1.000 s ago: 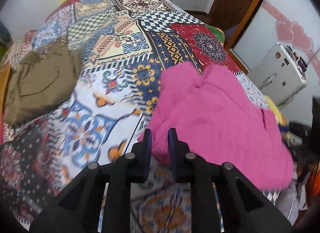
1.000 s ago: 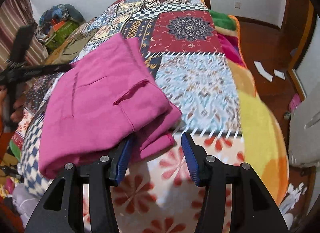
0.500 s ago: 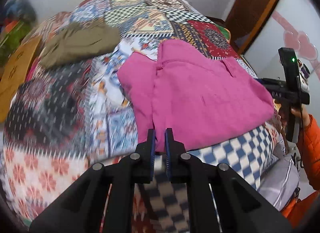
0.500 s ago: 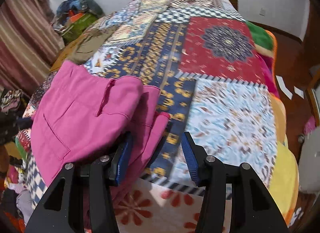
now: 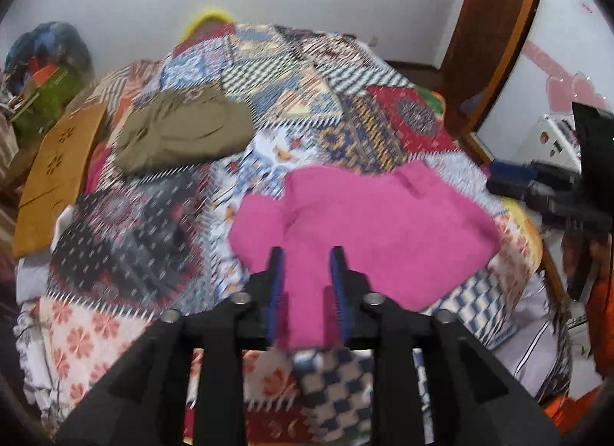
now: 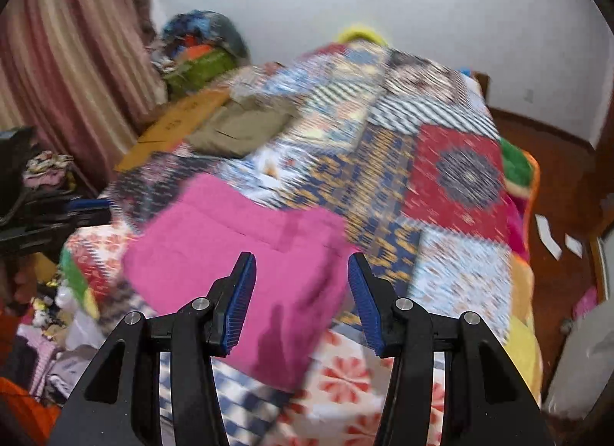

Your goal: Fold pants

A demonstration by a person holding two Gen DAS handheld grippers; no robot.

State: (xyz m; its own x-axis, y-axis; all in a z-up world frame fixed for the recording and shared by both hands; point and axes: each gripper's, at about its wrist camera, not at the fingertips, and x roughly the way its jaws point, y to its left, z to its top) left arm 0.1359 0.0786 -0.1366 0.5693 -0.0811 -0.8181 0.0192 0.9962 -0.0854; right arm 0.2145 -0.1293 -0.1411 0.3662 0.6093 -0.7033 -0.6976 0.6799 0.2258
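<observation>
The pink pants [image 5: 383,231] lie folded in a flat bundle on the patchwork bedspread [image 5: 161,223] near the bed's front edge. They also show in the right wrist view [image 6: 245,254]. My left gripper [image 5: 307,265] is open and empty, raised above the near edge of the pants. My right gripper [image 6: 301,273] is wide open and empty, raised above the pants' near corner. Both views are motion blurred.
Folded olive-green pants [image 5: 180,135] lie at the back left of the bed, also in the right wrist view [image 6: 241,127]. An orange board [image 5: 57,177] leans at the left side. A pile of bags [image 6: 199,47] sits by the curtain. Wooden floor [image 6: 556,193] lies right of the bed.
My left gripper has opened and let go of the pink pants. Both grippers have lifted and pulled back from the bundle, which now lies flat on the bed.
</observation>
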